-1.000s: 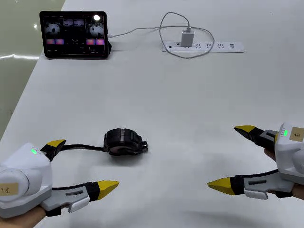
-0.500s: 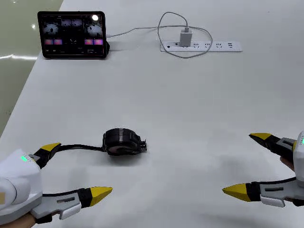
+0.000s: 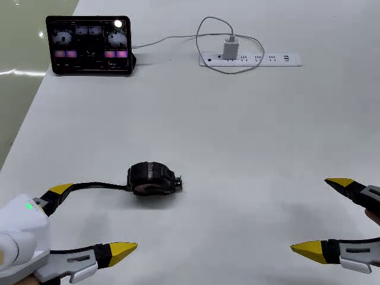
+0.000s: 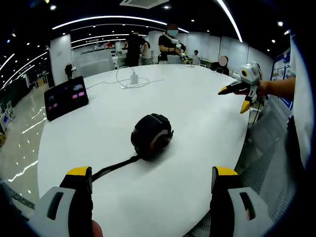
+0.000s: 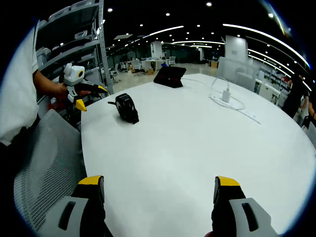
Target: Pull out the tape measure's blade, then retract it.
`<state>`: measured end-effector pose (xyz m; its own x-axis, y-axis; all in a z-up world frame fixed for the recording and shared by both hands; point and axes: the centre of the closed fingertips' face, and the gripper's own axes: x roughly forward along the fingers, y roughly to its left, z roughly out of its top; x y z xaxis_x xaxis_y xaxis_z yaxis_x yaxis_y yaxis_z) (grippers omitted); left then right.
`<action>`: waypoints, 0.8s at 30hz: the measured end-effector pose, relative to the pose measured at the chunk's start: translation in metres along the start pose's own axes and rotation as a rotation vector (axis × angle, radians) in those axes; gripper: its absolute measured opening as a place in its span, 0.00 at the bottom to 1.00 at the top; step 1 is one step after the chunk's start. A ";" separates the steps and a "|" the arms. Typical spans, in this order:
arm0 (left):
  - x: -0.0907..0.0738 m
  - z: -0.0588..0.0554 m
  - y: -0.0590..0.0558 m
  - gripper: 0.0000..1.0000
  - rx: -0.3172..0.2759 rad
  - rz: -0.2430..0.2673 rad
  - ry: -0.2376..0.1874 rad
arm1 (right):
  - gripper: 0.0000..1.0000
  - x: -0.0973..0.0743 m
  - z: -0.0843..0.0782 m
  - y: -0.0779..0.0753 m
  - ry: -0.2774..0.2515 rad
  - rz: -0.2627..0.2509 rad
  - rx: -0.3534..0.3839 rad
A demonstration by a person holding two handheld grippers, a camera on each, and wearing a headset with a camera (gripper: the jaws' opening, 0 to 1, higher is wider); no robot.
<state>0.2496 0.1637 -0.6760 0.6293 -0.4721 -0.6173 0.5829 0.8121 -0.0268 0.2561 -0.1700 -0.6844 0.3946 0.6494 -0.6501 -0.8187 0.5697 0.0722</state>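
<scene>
Left gripper (image 3: 95, 218): jaws spread wide with nothing between them, low over the table (image 3: 237, 130).
Right gripper (image 3: 320, 215): jaws parted and empty too, well apart from the left one.
Tape measure (image 3: 151, 178): black, lying on the table just ahead of the left jaws and far to the side of the right jaws. It looks wound in, though its mouth is too small to be sure.
Strap (image 3: 98, 185): black, runs from the tape measure toward one left jaw tip.
Tablet (image 3: 89, 44), power strip (image 3: 249, 58): far beyond both jaws.
</scene>
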 end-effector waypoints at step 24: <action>-0.006 -0.001 -0.004 0.99 0.033 -0.020 0.004 | 0.92 -0.014 -0.017 0.000 0.024 -0.011 0.021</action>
<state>0.2431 0.1638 -0.6728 0.6153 -0.4869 -0.6200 0.6120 0.7908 -0.0136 0.2433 -0.1880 -0.6880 0.3933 0.6307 -0.6689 -0.8054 0.5873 0.0802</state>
